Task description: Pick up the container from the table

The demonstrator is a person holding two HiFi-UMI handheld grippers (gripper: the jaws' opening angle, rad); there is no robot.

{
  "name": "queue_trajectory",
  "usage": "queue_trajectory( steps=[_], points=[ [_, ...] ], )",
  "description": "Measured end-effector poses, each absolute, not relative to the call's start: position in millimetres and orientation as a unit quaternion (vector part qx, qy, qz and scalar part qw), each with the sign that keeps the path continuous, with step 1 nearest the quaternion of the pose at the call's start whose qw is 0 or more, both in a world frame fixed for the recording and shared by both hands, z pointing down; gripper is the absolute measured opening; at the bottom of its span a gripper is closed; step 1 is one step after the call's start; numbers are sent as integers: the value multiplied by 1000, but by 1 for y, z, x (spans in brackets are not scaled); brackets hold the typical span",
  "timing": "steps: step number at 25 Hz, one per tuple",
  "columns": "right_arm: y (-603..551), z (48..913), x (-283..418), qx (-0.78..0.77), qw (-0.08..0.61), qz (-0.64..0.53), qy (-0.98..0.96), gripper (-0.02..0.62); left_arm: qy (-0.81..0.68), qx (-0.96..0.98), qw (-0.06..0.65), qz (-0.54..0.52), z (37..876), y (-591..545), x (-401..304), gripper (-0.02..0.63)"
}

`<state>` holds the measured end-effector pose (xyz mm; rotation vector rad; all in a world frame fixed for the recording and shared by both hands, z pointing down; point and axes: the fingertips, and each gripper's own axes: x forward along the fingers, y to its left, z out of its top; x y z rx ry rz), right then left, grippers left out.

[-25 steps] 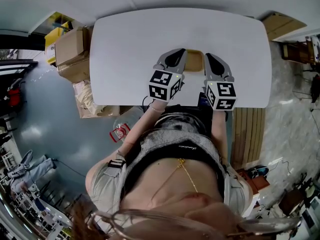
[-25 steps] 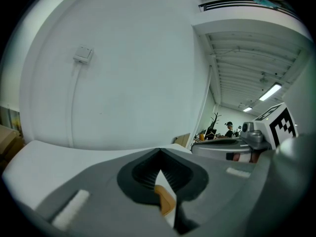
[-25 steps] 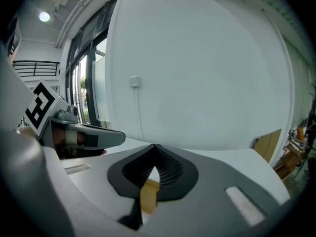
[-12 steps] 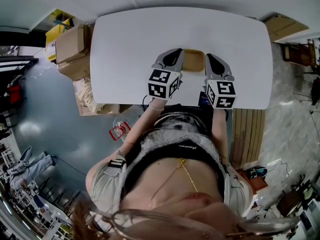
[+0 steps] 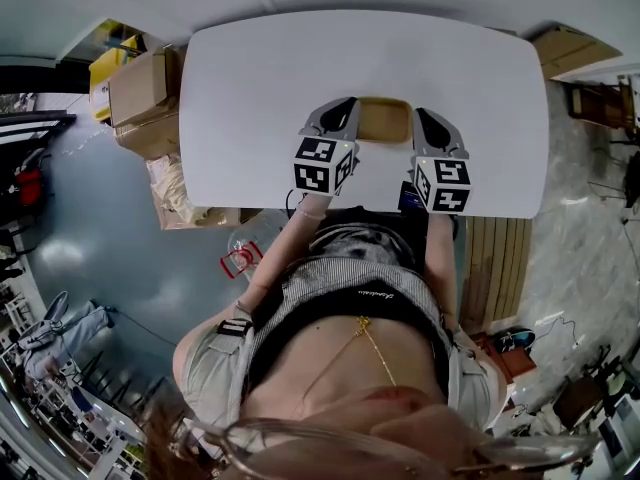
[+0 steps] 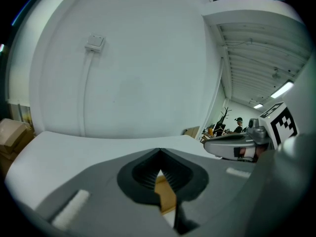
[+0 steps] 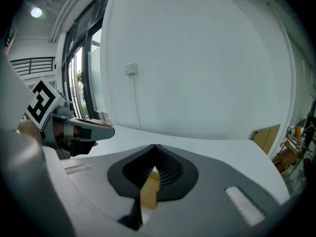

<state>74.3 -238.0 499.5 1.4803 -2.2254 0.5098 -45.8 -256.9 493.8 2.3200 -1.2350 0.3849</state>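
A shallow tan container (image 5: 384,120) lies on the white table (image 5: 260,78), near its front edge. My left gripper (image 5: 350,102) is at the container's left end and my right gripper (image 5: 421,113) at its right end. Each gripper's jaws meet at the tips and are shut, with nothing clamped that I can see. In the left gripper view the left gripper (image 6: 159,151) shows a strip of the container (image 6: 165,194) through the slit under its pads. The right gripper (image 7: 154,146) shows the container (image 7: 149,189) the same way.
Cardboard boxes (image 5: 140,93) are stacked on the floor left of the table, and a flat carton (image 5: 565,48) lies at its far right. Wooden slats (image 5: 495,268) lie on the floor to my right. A white wall with a socket (image 6: 95,42) rises behind the table.
Both grippers have sunk a little toward the table. More of the tan container now shows between them.
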Motion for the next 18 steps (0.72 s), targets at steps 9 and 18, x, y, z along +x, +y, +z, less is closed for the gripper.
queue_trajectory(
  steps=[9,18],
  points=[
    [-242,534,77,525,239,210,-789,26,-454,832,268,172,531,-262,-57,0],
    [-239,569,84,518,271,242,-775,27,-449,820,295,197,560,-262,-58,0]
  ],
)
